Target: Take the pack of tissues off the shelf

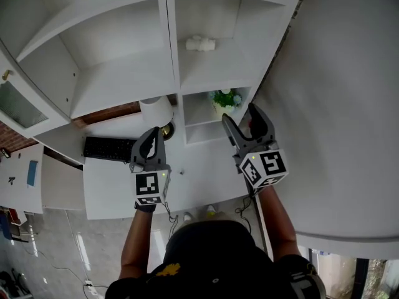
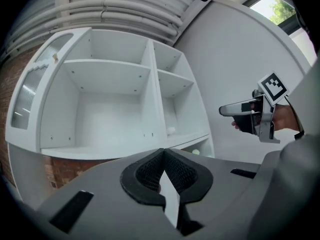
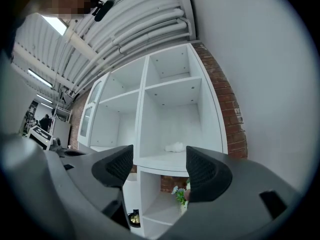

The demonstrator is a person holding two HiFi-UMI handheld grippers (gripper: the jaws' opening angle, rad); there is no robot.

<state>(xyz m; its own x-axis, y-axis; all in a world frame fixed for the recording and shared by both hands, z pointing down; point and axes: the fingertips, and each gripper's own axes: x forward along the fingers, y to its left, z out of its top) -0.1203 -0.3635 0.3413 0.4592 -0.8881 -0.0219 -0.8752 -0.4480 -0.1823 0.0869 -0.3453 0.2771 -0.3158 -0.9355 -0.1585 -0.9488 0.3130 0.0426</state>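
White pack of tissues lies shelved beyond the spread right tool, left tool pressed together.

White cubby shelving stands against a brick wall; a plain white wall lies right, seemingly tiled floor nearer left.

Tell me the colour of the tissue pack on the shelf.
The tissue pack is white; clearest in head view.

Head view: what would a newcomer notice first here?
A big white shelf unit fills the scene, nearly bare. A small white pack of tissues sits alone in a right-hand compartment, with a flowering plant in the one below. The right gripper points at the pack with jaws open; the left gripper is shut.
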